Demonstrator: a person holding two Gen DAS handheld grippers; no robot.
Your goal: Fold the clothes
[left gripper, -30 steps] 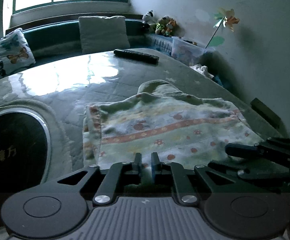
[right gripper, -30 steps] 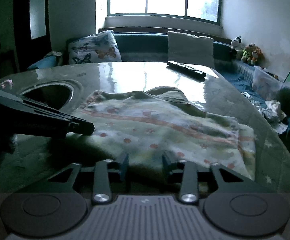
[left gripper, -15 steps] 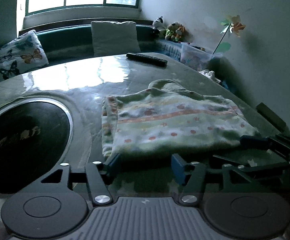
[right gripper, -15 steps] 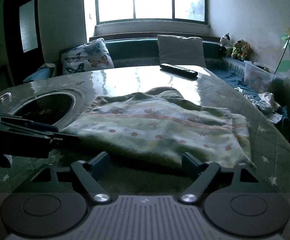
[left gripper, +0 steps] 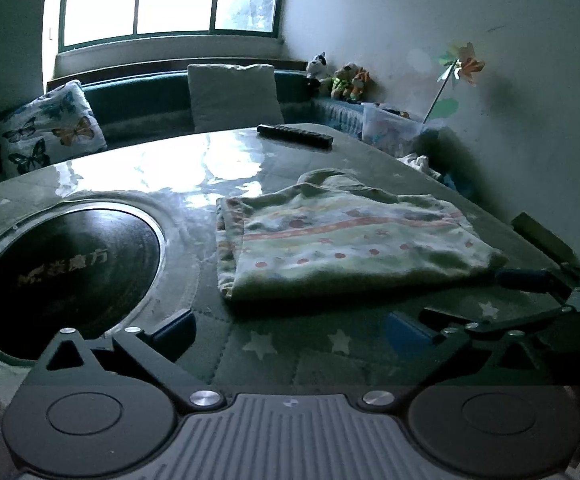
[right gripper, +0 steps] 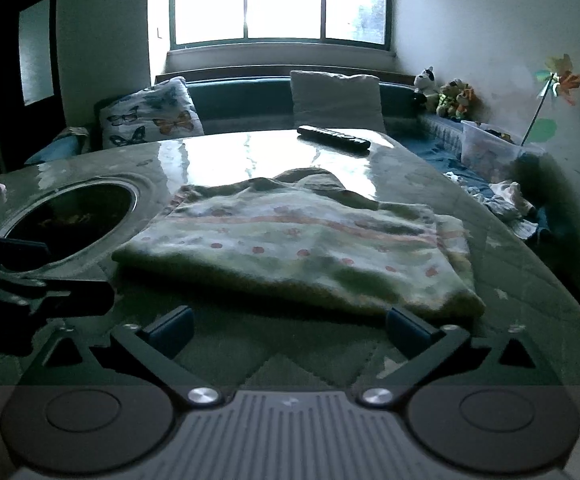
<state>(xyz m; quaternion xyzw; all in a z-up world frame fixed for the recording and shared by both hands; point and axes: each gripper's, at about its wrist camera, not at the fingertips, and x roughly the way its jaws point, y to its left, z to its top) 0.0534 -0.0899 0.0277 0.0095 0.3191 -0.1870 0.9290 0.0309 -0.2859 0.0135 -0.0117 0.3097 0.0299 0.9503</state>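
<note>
The garment, a pale knit with rows of red dots and a pink stripe, lies folded flat on the table, towards its right side and a little in from the near edge, with what looks like a collar or sleeve poking out at its far side. I take it the fold is laid down, which is why I have let go. My right gripper has just been spreading its jaws, which now stand wide with nothing between them, just short of the near hem. My left gripper has done the same near the garment's near left corner, over bare star-patterned cover. A round dark recess is sunk into the table's left side; I cannot tell what is in it. A remote rests by the far edge. Beyond the right edge, a clear tub on the bench holds things too small to name.
</note>
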